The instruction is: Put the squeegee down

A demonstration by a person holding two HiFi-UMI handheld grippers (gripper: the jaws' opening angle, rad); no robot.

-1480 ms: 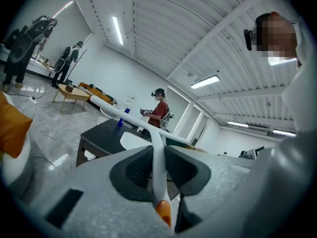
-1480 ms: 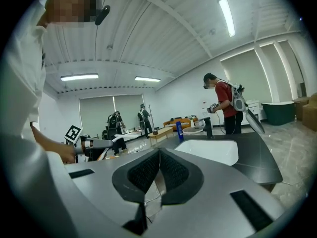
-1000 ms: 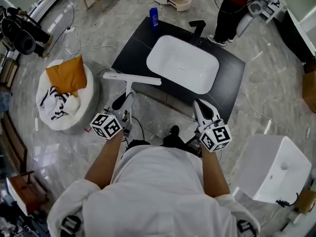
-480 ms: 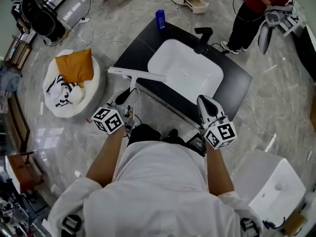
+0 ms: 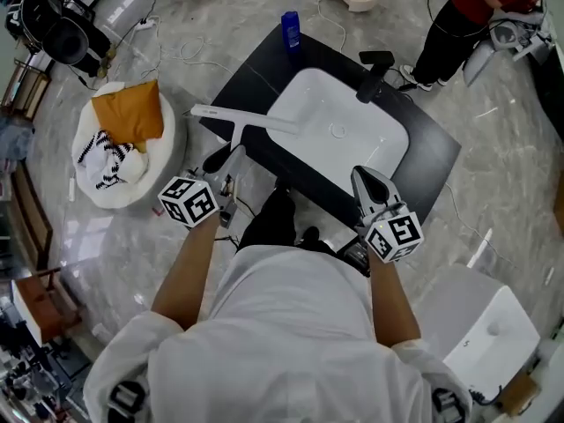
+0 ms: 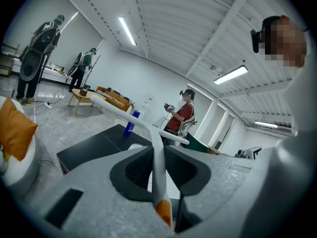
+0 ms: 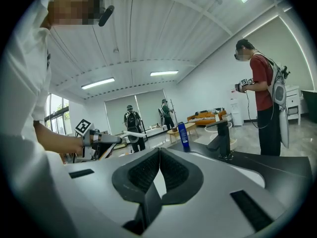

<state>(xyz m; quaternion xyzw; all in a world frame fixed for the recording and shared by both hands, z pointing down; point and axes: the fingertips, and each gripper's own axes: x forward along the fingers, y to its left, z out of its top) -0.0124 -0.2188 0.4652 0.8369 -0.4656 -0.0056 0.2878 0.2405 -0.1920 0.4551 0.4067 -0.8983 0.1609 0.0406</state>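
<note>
The squeegee is white, with a long blade across the top of a thin handle that ends in orange. My left gripper is shut on that handle, and the blade hangs over the near left part of the black counter, beside the white basin. In the left gripper view the handle runs up between the pads to the blade. My right gripper is shut with nothing in it, at the counter's near edge; its pads meet. The right gripper view also shows the squeegee in the left gripper.
A black faucet stands at the basin's far side and a blue bottle at the counter's far corner. A round white cushion with an orange pillow lies at left, a white box at right. A person stands beyond; cables cross the floor.
Both grippers have moved forward toward the counter. The squeegee has travelled with the left gripper, and its blade now reaches the basin's near left rim.
</note>
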